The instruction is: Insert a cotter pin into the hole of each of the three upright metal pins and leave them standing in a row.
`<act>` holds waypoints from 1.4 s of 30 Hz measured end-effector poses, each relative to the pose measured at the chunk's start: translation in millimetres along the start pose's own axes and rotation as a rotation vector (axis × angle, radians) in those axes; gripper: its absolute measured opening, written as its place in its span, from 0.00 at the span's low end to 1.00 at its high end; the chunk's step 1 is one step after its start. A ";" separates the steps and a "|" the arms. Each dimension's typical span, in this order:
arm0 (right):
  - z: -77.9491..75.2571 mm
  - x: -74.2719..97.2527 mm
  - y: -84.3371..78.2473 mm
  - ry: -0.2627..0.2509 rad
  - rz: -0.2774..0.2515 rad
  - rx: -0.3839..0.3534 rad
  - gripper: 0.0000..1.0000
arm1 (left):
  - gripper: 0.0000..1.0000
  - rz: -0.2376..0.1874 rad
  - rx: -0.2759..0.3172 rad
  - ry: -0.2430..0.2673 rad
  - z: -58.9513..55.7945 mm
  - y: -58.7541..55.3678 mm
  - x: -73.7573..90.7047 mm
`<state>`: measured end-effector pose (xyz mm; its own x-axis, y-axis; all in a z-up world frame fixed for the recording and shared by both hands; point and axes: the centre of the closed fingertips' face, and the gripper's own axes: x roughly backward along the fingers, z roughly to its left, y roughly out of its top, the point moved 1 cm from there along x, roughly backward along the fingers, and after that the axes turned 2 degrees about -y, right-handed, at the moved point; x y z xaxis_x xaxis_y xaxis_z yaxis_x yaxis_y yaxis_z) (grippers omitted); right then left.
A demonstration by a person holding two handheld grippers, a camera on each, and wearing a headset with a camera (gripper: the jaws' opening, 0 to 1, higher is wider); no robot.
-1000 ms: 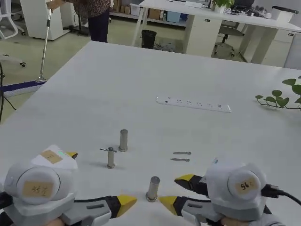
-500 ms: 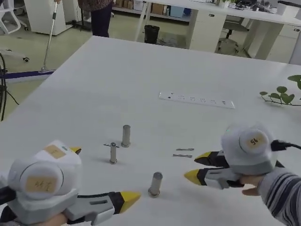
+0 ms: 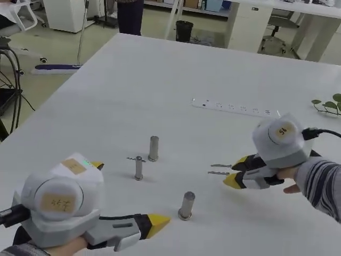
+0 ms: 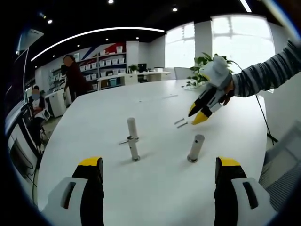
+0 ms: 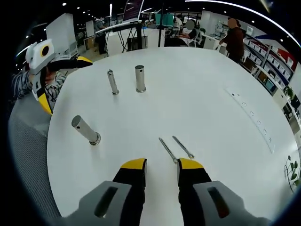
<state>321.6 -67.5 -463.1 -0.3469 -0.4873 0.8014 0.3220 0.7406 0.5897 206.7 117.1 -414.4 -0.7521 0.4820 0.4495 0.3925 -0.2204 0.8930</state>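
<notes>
Three metal pins are standing upright on the white table (image 3: 160, 80). The far metal pin (image 3: 153, 148) and the middle metal pin (image 3: 138, 168) are standing close together, and the near metal pin (image 3: 186, 205) is standing apart to their near right. Only the middle one is carrying a fitted cotter pin (image 3: 133, 158), which is crossing it near the top; the other two are looking bare.

Two loose cotter pins (image 3: 219, 166) are lying side by side on the table, right of the group. The right gripper (image 3: 237, 170) is hovering low just to their right, with its jaws parted by a narrow gap and gripping nothing. In the right gripper view the loose cotter pins (image 5: 168, 149) are lying just ahead of its tips.

The left gripper (image 3: 128, 192) is hanging at the near left, its jaws spread wide and empty. A power strip (image 3: 234, 106) is lying farther back.

One insertion of three appears done, and the step in hand seems to be picking up a second cotter pin. The next move is likely calling for the tips to straddle one thin pin and close without dragging its neighbour. Gripping near one end would leave the rest free to thread a bare pin's hole.
</notes>
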 end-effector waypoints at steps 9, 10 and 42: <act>-2.0 -10.7 2.4 0.028 0.055 0.049 0.18 | 0.98 0.006 0.000 -0.008 -1.4 -1.6 -0.1; -2.9 -12.5 2.7 0.031 0.061 0.052 0.18 | 0.98 0.008 0.001 -0.008 -1.4 -2.0 -0.1; 0.1 -21.9 -2.6 0.070 0.181 0.174 0.00 | 0.96 0.017 0.004 -0.016 -2.3 -2.4 -1.4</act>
<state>328.3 -58.7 -482.2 -0.2339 -0.3657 0.9008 0.2152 0.8841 0.4148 205.7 115.0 -417.2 -0.7365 0.4917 0.4645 0.4077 -0.2252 0.8849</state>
